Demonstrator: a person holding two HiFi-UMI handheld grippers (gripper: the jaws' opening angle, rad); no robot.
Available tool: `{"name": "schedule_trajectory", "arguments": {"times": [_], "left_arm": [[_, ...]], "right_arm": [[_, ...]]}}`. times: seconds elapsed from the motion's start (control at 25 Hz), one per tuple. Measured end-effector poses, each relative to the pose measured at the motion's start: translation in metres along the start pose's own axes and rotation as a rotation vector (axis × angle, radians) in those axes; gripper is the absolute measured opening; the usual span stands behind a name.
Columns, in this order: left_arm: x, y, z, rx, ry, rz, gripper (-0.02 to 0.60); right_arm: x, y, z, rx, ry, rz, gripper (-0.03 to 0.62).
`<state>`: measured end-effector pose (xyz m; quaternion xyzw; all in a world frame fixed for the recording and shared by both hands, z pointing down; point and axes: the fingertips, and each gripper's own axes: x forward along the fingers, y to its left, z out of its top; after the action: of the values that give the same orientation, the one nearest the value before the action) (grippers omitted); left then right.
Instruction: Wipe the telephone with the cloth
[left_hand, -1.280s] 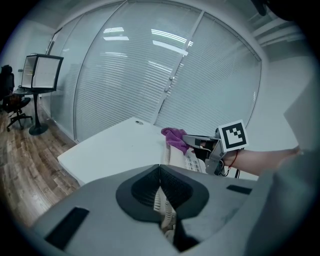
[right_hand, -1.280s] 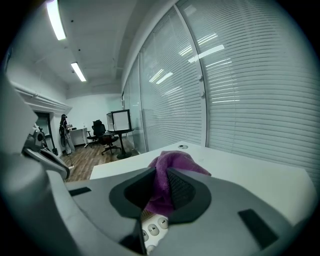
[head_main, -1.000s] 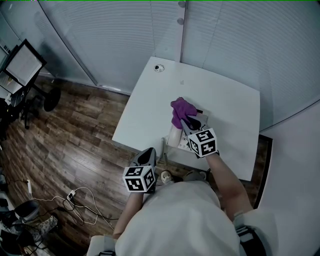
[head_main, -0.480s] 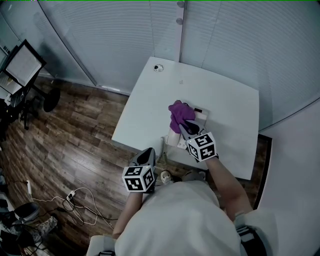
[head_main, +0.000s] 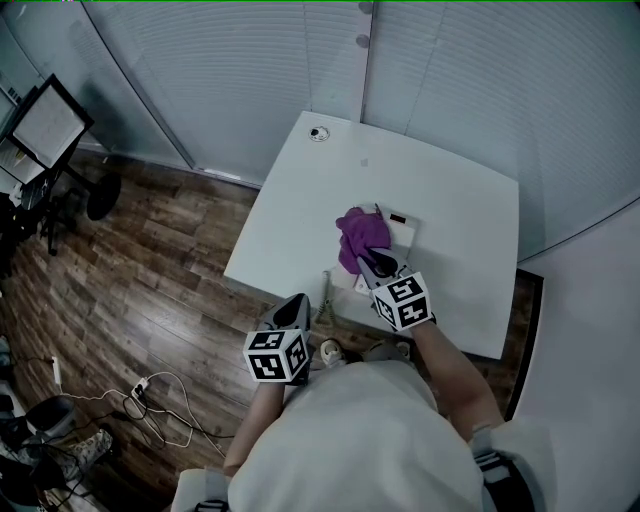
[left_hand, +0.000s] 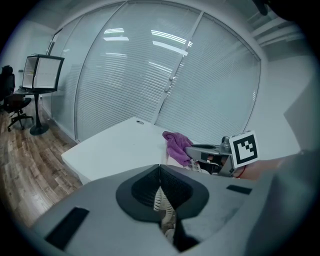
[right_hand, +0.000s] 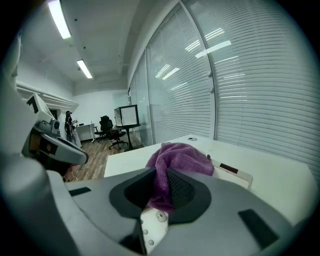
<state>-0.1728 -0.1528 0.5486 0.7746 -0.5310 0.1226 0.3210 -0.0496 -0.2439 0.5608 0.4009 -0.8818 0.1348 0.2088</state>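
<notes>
Jaws of right gripper (head_main: 367, 262) clamp purple cloth (head_main: 360, 232) on telephone (head_main: 401, 229).
Left gripper (head_main: 294, 309) jaws pressed together, beside desk (head_main: 290, 200) edge.

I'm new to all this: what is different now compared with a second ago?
The right gripper, shut on the purple cloth, has drawn back toward the person, dragging the cloth along the telephone, so more of the phone's far end now shows. The left gripper stayed shut and in place beside the table, and the telephone seems not to have shifted.
</notes>
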Motion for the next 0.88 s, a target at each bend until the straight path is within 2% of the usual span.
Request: {"name": "schedule_trajectory", "arguments": {"times": [0.88], "left_arm": [[-0.006,-0.01,-0.008,0.006,-0.003,-0.003,0.021]], "right_arm": [[-0.015,0.041,-0.034,-0.002,0.065,0.095,0.08]]}}
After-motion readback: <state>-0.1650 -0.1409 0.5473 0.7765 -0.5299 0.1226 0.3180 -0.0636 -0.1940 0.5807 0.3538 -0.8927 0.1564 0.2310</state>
